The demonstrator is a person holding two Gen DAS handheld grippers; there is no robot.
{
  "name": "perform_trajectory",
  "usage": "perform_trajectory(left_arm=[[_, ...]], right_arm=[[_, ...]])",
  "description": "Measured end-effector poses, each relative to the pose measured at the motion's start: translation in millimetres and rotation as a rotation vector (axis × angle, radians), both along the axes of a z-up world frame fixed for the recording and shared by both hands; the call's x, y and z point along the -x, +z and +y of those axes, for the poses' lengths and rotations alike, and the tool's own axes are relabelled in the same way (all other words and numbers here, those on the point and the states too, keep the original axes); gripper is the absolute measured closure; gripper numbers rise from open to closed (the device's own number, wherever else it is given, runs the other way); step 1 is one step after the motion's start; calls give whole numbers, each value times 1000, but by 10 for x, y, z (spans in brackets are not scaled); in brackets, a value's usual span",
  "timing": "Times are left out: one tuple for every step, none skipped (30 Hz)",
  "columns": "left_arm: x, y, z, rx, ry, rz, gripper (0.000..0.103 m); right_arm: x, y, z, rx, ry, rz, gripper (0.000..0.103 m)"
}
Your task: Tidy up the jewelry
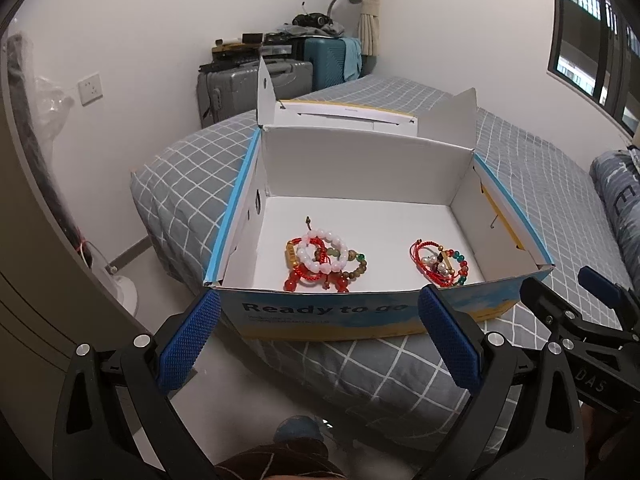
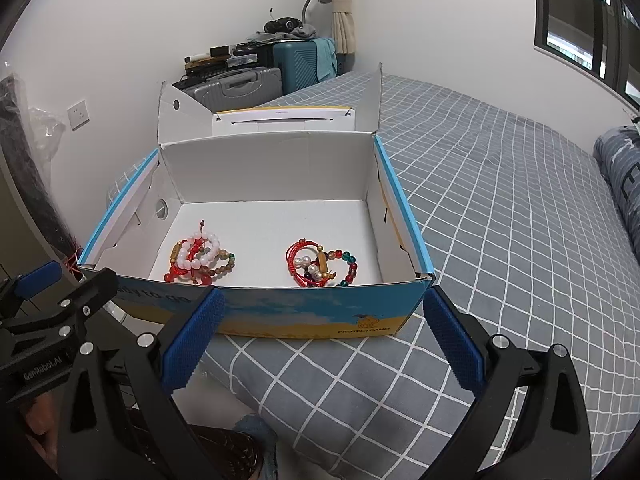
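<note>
An open cardboard box (image 1: 320, 312) stands on the bed (image 2: 500, 200). Inside lie two piles of bracelets, the left pile (image 1: 320, 260) well apart from the right pile (image 1: 440, 266). The left hand-held gripper (image 1: 318, 334) and the right hand-held gripper (image 2: 320, 338) are both wide and hold nothing, just before the box.

left gripper (image 1: 318, 322) | black frame, silver screws | blue knurled pads (image 1: 188, 342) | right gripper (image 2: 324, 330) same
</note>
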State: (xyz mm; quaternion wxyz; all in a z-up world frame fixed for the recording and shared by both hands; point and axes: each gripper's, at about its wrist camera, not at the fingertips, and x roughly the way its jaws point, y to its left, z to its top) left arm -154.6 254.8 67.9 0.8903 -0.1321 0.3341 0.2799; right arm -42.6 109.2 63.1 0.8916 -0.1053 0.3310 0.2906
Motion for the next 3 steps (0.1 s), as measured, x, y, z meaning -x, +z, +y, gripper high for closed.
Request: perform_trajectory(left_arm=[[-1, -1, -2, 0, 1, 0, 6], [-3, -1, -1, 2, 0, 0, 6], [-5, -1, -2, 4, -1, -1, 6]], right_arm=[[-1, 0, 0, 0, -1, -1, 8], [-1, 0, 0, 0, -1, -1, 8], [-2, 0, -1, 0, 0, 0, 8]])
